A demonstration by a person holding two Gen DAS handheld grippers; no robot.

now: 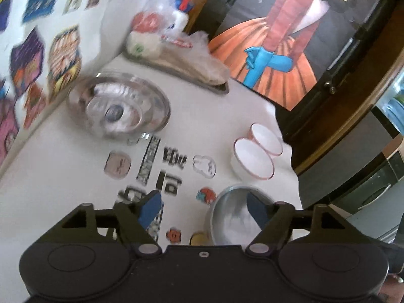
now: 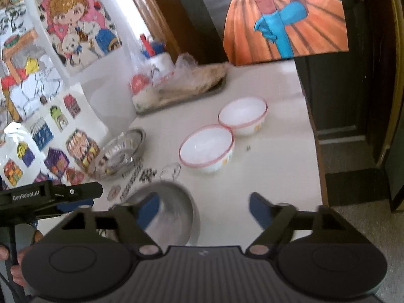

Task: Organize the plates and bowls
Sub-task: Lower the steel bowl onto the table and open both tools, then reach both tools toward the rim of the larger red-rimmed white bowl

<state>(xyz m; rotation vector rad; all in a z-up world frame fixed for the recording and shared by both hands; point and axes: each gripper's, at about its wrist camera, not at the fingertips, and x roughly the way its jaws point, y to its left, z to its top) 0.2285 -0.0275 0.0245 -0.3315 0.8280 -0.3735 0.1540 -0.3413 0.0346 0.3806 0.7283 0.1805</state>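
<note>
Two white bowls with pink rims stand side by side on the white table, the nearer one (image 2: 205, 147) (image 1: 253, 161) and the farther one (image 2: 243, 115) (image 1: 266, 139). A steel bowl (image 2: 174, 212) (image 1: 232, 217) sits close in front of both grippers. A stack of glass bowls on a steel plate (image 1: 118, 106) (image 2: 118, 151) stands at the left by the wall. My left gripper (image 1: 204, 205) is open and empty above the table, its right finger over the steel bowl. My right gripper (image 2: 204, 207) is open and empty, its left finger over the steel bowl.
A steel tray (image 1: 217, 85) (image 2: 199, 93) with plastic bags and food stands at the back. Stickers cover the table top (image 1: 151, 161) and the white wall (image 2: 50, 131). The table edge (image 2: 313, 131) drops off at the right by a dark door. The left gripper's body (image 2: 50, 194) shows at the left.
</note>
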